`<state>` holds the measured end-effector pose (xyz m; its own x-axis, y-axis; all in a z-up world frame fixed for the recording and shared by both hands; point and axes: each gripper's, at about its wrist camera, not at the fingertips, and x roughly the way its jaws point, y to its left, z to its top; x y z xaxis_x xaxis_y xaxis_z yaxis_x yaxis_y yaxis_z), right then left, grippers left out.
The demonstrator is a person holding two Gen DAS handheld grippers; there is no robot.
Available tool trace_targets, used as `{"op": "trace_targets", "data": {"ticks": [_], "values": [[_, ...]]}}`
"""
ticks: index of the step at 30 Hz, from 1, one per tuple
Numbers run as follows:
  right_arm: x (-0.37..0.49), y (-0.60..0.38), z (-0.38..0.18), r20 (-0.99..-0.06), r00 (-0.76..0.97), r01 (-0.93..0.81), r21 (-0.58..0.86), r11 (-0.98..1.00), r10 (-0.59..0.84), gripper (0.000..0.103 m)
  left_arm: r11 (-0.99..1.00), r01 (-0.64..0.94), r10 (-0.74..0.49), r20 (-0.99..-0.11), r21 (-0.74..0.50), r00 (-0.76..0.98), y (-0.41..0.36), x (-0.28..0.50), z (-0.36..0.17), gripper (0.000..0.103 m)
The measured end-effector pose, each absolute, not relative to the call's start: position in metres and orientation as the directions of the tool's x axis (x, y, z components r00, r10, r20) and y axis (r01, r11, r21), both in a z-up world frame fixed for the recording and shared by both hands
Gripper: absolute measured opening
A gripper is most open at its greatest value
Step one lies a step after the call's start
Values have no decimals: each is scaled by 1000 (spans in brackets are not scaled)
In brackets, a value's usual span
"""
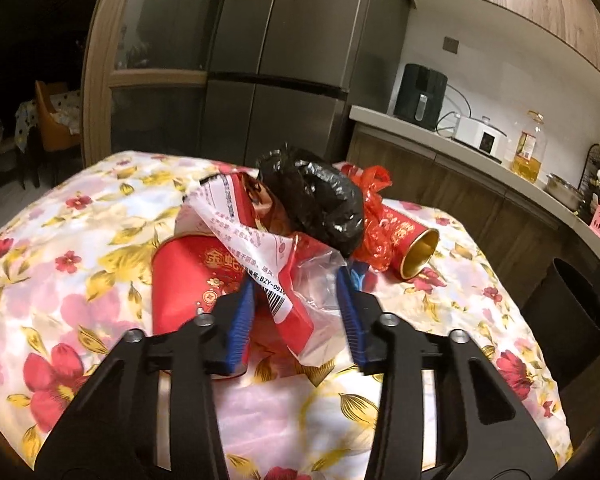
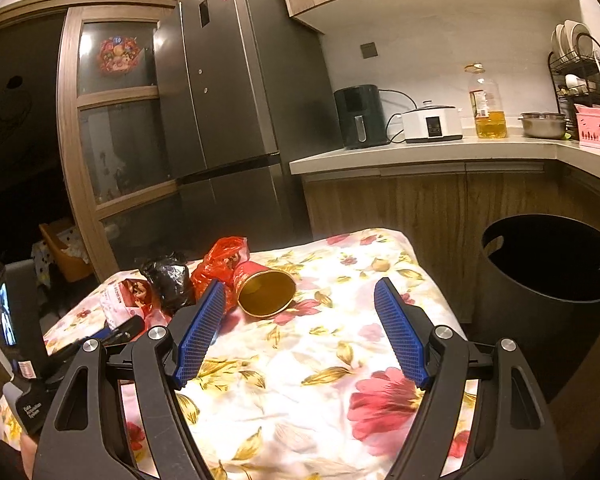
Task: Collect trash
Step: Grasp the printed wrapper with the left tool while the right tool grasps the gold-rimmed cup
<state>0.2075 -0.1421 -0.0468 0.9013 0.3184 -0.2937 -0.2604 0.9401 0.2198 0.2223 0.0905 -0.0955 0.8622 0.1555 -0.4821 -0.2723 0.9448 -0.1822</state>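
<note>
The left gripper has its jaws round a plastic wrapper mid-worktop, grip uncertain; the right gripper is open.

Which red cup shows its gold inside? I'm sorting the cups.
The red cup lying apart, right of the red bag; the other red cup is half buried under wrappers.

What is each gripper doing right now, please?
Left gripper: partly closed around the crumpled wrapper; firm grip cannot be told.
Right gripper: open, holding nothing.
</note>
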Motion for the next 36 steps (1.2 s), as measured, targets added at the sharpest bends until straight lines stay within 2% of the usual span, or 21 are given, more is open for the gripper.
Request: {"op": "trace_targets", "data": {"ticks": [3, 8, 13, 24, 36], "values": [[215, -137, -48, -299, 896, -269, 221, 938, 327, 75, 941, -268, 132, -507, -205, 852, 95, 228, -99, 16], [225, -124, -53, -315, 887, -280, 217, 935, 339, 75, 944, -241, 100, -501, -224, 859, 97, 227, -101, 1], [240, -110, -60, -340, 873, -288, 221, 932, 351, 75, 948, -212, 85, -454, -236, 887, 94, 213, -91, 0], [286, -73, -80, -408, 838, -285, 237, 929, 362, 57, 945, -203, 108, -341, -257, 934, 105, 177, -60, 0], [329, -49, -98, -479, 790, -263, 301, 917, 384, 46, 951, -184, 98, -324, -247, 941, 113, 180, -57, 0]]}}
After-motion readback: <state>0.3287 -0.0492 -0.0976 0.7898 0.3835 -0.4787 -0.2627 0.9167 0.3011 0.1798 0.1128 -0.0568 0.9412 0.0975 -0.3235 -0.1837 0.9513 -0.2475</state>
